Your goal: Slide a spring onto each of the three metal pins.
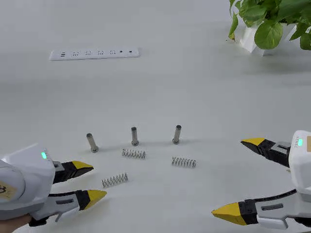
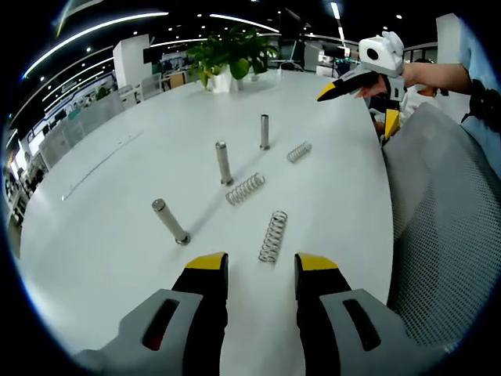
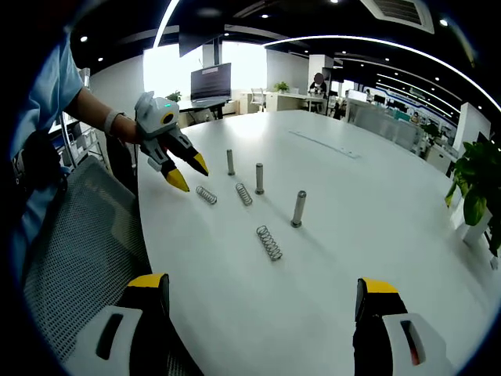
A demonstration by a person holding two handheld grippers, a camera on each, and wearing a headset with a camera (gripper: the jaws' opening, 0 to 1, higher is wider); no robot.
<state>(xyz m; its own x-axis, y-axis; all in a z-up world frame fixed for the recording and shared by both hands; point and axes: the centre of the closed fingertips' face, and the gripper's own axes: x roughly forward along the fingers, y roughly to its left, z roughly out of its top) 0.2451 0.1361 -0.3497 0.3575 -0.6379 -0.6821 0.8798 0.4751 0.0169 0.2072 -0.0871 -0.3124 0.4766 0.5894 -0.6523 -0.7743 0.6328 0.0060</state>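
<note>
Pick-up not yet begun: three springs [image 1: 133,154] lie beside three bare upright pins [image 1: 134,136], while left gripper [image 1: 93,180] and right gripper [image 1: 238,176] both gape empty — next, presumably, pinch the nearest spring [image 1: 114,180].

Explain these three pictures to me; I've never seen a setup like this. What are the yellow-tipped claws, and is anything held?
A person holds a two-jaw gripper in each hand; no robot. The head view comes from a headset camera, looking down at the left gripper and right gripper. The two round pictures come from cameras on each gripper. On the white table stand three metal pins, with three springs lying loose in front. A power strip and potted plant sit farther back. Both grippers are open, holding nothing.
</note>
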